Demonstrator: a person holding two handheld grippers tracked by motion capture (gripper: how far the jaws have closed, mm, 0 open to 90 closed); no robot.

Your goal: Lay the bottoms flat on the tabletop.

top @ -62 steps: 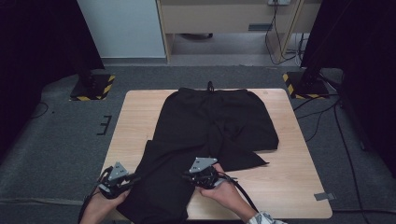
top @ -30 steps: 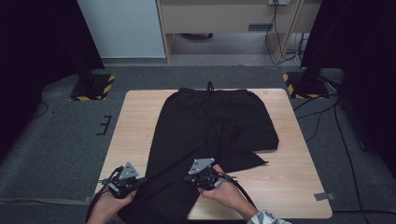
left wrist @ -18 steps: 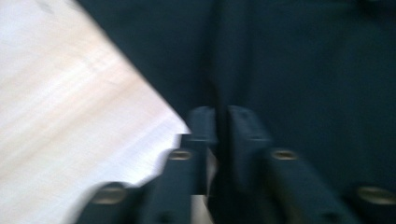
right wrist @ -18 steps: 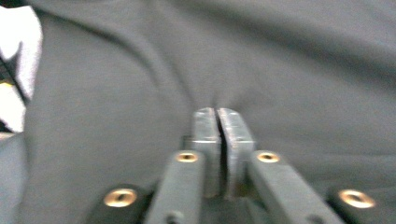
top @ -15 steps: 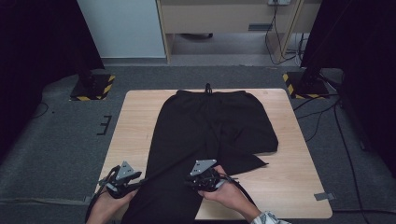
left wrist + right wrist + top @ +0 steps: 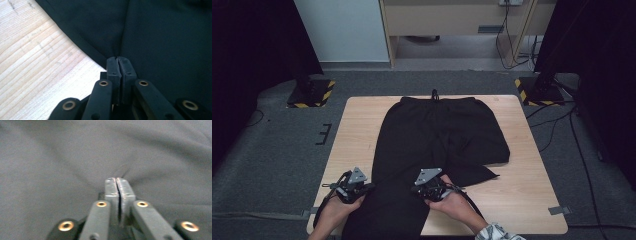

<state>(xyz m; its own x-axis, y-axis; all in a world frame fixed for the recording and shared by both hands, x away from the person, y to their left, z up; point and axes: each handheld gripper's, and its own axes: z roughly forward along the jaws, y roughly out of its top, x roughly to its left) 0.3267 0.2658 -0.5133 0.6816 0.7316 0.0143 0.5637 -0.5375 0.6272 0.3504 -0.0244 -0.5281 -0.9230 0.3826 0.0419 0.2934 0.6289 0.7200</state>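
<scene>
Black trousers (image 6: 442,130) lie flat on the wooden table (image 6: 357,125), waistband at the far side, one leg running to the near edge. My left gripper (image 6: 370,187) sits at that leg's left edge. Its jaws have just been closing and now stand together, pinching the cloth's edge (image 6: 110,53) at the gripper's tip (image 6: 119,58). My right gripper (image 6: 415,190) rests on the same leg. Its jaws have also just closed, and the dark cloth (image 6: 75,157) puckers into the gripper's tip (image 6: 116,179). A hand holds each gripper from the near edge.
The other trouser leg (image 6: 479,172) lies folded toward the right. Bare wood (image 6: 37,62) runs left of the cloth. Two yellow-and-black stand bases (image 6: 309,92) (image 6: 537,90) sit on the floor past the far corners, with cables (image 6: 562,125) at the right.
My left gripper has shifted right toward the leg, and the leg's left edge now lies straighter and narrower. The right gripper has stayed put.
</scene>
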